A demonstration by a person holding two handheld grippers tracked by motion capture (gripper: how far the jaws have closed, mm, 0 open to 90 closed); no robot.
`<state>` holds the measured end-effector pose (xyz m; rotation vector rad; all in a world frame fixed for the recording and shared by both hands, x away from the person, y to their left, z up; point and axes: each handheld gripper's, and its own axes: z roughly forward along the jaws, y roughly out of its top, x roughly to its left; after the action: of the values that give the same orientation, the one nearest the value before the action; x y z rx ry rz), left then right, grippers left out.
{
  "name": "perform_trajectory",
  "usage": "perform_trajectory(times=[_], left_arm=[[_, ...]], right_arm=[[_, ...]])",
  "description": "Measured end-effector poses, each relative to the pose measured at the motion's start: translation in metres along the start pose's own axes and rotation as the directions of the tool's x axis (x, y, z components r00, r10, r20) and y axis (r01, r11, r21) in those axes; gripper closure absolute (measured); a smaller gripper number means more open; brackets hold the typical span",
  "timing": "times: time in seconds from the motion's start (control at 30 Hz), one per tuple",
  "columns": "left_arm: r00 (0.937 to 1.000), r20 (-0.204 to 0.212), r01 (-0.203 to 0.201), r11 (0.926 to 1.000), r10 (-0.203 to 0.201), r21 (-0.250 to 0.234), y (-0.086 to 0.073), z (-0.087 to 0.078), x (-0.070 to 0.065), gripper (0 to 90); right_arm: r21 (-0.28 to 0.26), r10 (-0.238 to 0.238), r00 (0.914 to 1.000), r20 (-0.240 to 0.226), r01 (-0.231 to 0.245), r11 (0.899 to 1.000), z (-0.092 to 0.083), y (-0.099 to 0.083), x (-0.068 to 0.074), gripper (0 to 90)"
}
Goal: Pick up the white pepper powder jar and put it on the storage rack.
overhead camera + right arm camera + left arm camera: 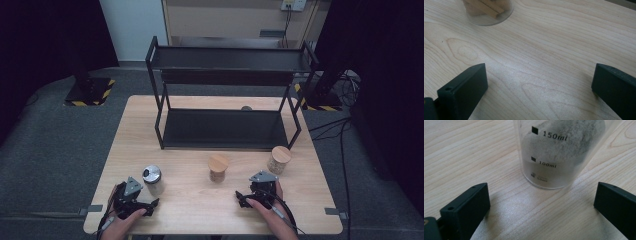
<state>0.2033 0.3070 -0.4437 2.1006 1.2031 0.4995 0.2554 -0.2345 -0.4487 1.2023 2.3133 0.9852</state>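
Both grippers open w/ nothing held: left gripper (150,205) just beside metal-lidded jar (152,180), right gripper (243,199) near cork-lidded jar (218,168).

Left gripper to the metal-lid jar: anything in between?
Nothing visible. In the left gripper view the jar stands just ahead of the open jaws, with bare wooden table between them. From above, the left gripper sits close beside it; the two cork-lidded jars stand off to the right.

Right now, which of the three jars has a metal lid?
The leftmost jar, beside the left gripper; the middle jar and right jar have wooden lids.
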Motion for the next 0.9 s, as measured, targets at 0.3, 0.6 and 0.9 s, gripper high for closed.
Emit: perform_trajectory(times=[0.3, 0.6, 0.9], left_arm=[[0.9999, -0.010, 0.009, 1.0000, -0.009, -0.003, -0.001, -0.001, -0.002, 0.0], [0.9998, -0.012, 0.016, 0.9991, -0.017, -0.040, -0.007, -0.007, -0.002, 1.7], [0.9999, -0.009, 0.004, 0.9976, -0.005, -0.069, -0.007, -0.010, -0.005, 2.0]], right_arm=[[0.000, 0.000, 1.0000, 0.000, 0.000, 1.000, 0.000, 0.000, 0.000, 0.5], [0.000, 0.000, 1.0000, 0.000, 0.000, 1.000, 0.000, 0.000, 0.000, 0.5], [0.000, 0.000, 1.0000, 0.000, 0.000, 1.000, 0.000, 0.000, 0.000, 0.5]])
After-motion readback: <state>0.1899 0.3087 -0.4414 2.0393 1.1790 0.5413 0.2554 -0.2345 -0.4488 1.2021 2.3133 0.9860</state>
